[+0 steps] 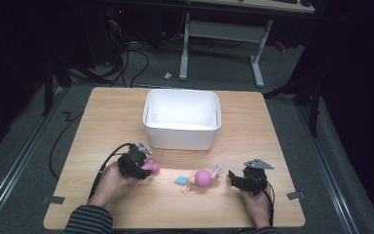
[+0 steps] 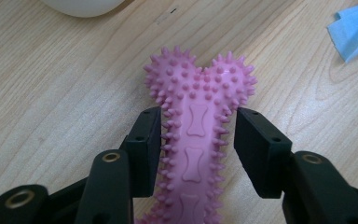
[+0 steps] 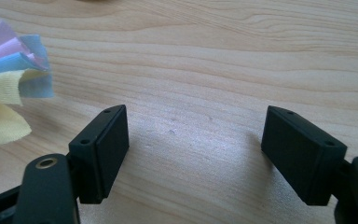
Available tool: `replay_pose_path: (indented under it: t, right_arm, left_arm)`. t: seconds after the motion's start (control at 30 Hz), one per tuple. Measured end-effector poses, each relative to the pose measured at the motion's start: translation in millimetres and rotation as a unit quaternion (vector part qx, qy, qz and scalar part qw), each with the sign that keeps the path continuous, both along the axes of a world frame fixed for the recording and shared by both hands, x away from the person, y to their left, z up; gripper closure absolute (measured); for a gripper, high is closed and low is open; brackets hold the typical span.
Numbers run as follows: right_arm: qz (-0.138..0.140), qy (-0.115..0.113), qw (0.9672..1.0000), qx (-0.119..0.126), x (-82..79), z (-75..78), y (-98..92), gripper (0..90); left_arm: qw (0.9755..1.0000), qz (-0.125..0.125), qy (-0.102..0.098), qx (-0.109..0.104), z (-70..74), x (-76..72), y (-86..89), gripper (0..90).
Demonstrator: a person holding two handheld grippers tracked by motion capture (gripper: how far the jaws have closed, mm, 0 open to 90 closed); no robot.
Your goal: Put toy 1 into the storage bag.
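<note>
left gripper (image 2: 198, 135): fingers straddled pink spiky bone toy (image 2: 198, 116) lying on surface, not yet clenched | right gripper (image 3: 193, 154): fingers released, holding nothing | pink ball toy with cloth tails (image 1: 202, 178) between grippers | white bin (image 1: 182, 119) empty; seemingly nothing stowed yet

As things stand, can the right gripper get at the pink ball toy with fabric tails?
Probably yes: the right gripper is open, bare wooden table lies between it and the pink ball toy.
</note>
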State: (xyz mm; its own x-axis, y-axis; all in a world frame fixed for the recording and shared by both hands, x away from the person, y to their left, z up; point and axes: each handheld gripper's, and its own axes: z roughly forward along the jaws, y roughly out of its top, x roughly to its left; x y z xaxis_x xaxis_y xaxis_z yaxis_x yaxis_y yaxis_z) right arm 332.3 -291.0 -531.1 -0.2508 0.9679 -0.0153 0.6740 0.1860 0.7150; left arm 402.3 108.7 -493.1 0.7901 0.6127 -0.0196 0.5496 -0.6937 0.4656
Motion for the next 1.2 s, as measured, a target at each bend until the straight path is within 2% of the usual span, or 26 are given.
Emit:
replay_pose_path:
  t: [0.03, 0.6, 0.73, 1.0, 1.2]
  right_arm:
    - [0.0, 0.0, 1.0, 0.0, 0.0, 0.0, 0.0, 23.1]
    - [0.002, 0.0, 1.0, 0.0, 0.0, 0.0, 0.1, 23.1]
    - [0.002, 0.0, 1.0, 0.0, 0.0, -0.1, 0.2, 23.1]
    - [0.003, 0.001, 1.0, 0.0, -0.1, 0.1, 0.3, 23.1]
    - [0.004, 0.0, 1.0, 0.0, 0.0, 0.0, 0.2, 23.1]
  left_arm:
    - [1.0, 0.0, -0.002, 0.005, -0.6, 0.0, -0.5, 54.5]
    - [0.9999, -0.008, -0.008, 0.002, -0.2, -0.1, 0.3, 57.1]
    - [0.9999, -0.006, -0.01, -0.012, 1.8, -1.0, 0.8, 57.3]
    - [0.9994, -0.011, -0.023, -0.022, 9.5, -7.8, 0.2, 57.6]
    - [0.9992, 0.008, -0.025, -0.03, 17.3, -10.1, 7.0, 57.6]
